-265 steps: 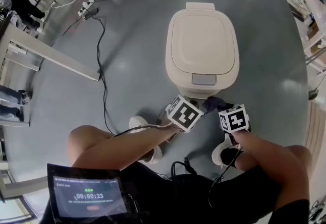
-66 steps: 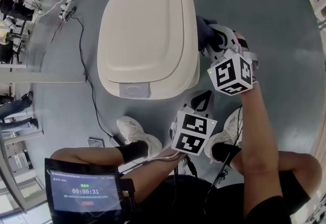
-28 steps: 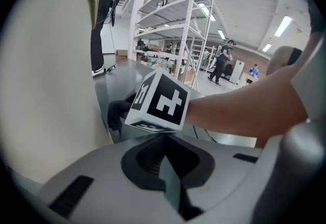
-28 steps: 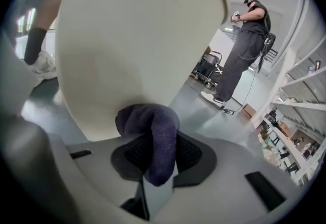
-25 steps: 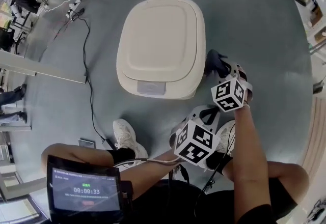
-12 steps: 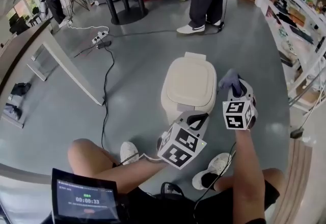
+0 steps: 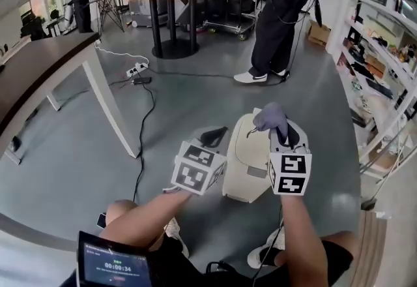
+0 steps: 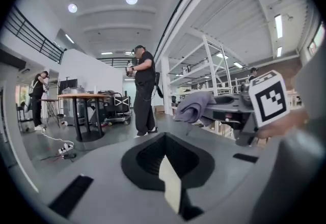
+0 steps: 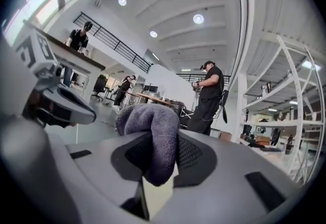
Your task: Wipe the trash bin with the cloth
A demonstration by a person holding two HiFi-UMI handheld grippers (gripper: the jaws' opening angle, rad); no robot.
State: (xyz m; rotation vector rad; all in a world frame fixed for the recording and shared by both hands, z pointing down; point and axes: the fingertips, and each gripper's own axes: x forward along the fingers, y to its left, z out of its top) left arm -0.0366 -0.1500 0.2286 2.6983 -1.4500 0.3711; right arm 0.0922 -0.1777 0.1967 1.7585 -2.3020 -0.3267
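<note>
Left gripper (image 7: 214, 135): jaws pressed together, nothing between them (image 8: 170, 179); raised at the bin's left.
Right gripper (image 7: 285, 138): clenched on the cloth (image 9: 158, 177); raised at the bin's right.
Cloth (image 7: 270, 116): purple, bunched, protruding from the jaws (image 9: 153, 136).
Bin (image 7: 243, 163): cream, lid closed, on the floor between both grippers.
Person (image 7: 283, 12): standing far beyond the bin.
</note>
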